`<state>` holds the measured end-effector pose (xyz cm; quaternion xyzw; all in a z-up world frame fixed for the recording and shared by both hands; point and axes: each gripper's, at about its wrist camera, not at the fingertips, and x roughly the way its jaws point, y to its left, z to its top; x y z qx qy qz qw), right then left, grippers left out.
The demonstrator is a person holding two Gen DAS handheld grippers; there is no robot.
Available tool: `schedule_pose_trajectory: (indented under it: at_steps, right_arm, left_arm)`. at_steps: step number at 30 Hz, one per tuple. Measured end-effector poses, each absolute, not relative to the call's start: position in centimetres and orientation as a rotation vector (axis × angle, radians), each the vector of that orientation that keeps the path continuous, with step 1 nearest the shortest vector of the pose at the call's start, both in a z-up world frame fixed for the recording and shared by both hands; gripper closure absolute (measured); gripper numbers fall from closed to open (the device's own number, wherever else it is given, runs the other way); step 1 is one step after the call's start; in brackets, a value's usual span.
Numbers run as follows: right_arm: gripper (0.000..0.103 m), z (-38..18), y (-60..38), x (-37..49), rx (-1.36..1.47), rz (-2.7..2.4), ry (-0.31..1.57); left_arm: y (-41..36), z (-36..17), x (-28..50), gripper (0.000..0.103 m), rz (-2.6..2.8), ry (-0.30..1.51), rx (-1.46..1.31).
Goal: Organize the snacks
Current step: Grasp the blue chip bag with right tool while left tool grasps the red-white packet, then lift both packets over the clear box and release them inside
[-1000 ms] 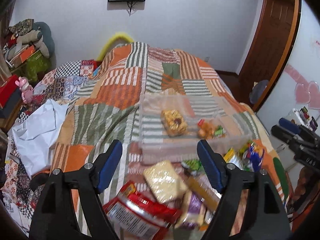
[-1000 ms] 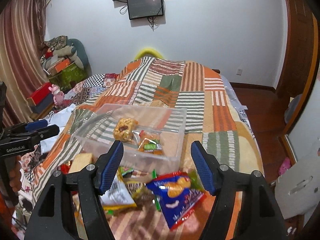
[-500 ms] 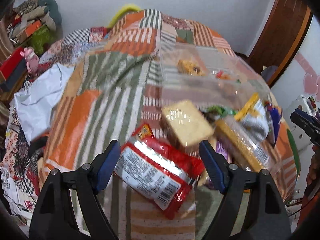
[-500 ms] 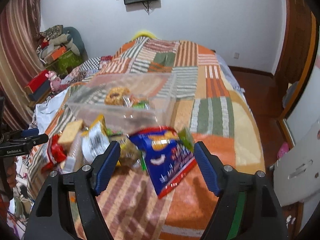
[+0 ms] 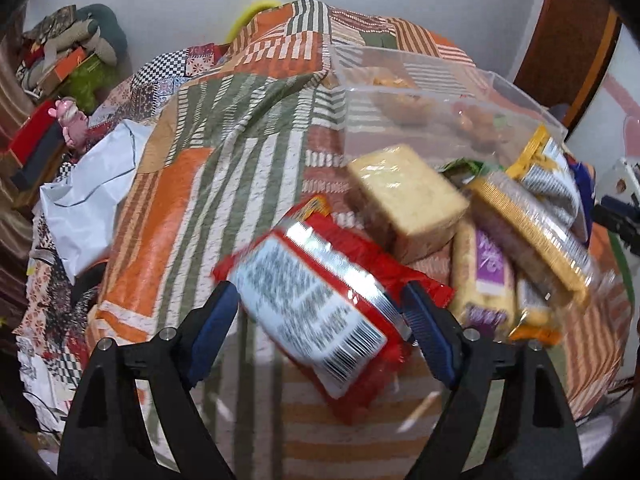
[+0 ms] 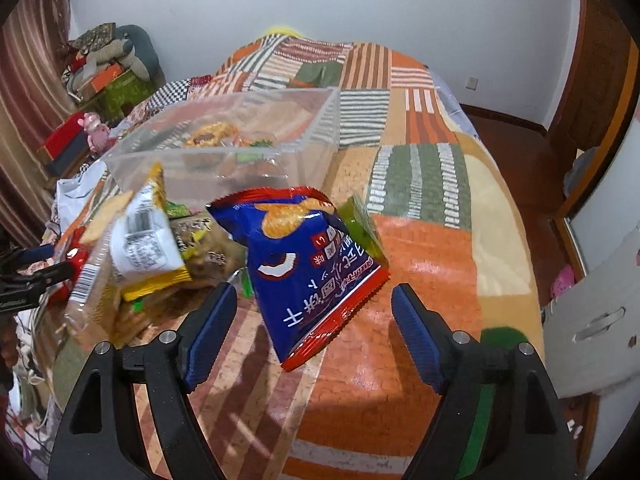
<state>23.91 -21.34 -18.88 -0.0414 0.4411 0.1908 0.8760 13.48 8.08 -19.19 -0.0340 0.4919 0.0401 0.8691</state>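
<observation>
Snacks are mostly still outside the bin: I judge the job barely begun. My left gripper [image 5: 320, 322] has just been opening and stands wide around the red packet [image 5: 320, 296], which lies between the jaws, though I cannot tell whether a pad touches it. My right gripper [image 6: 312, 324] has likewise just been opening, and its pads stand clear on either side of the blue chip bag [image 6: 316, 268], which lies flat on the patchwork quilt [image 6: 420, 184]. Beyond the red packet sit a pale wrapped cake [image 5: 406, 196], a purple-labelled biscuit pack [image 5: 486, 276], a gold-edged cracker sleeve [image 5: 528, 232] and a yellow-and-silver pouch [image 6: 148, 240], all heaped just in front of the clear plastic bin [image 6: 320, 120]. Only a few pieces lie inside it. The blue bag bears large white Chinese characters and a crisp picture, seen upside down; I cannot make them out. The red packet shows a barcode and fine print, too blurred to read
</observation>
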Motion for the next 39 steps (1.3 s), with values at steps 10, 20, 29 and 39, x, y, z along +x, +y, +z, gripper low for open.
schedule_pose_trajectory:
  at_steps: [10, 20, 29, 39]
  right_arm:
    - [0.026, -18.8, -21.0, 24.8, -0.089, 0.411, 0.916]
    - [0.026, -19.2, -20.5, 26.2, -0.058, 0.436, 0.942]
    - [0.027, -20.0, -20.4, 26.7, -0.032, 0.441, 0.949]
    - [0.053, -19.4, -20.8, 25.6, -0.019, 0.456, 0.918]
  left_arm:
    - [10.6, -19.2, 13.4, 0.016, 0.1, 1.028, -0.206]
    - [10.9, -21.4, 16.4, 0.011, 0.161, 1.061, -0.288]
    - [10.7, -22.2, 16.8, 0.014, 0.159, 1.029, -0.25]
    - [10.6, -21.6, 16.2, 0.035, 0.161, 1.0, -0.195]
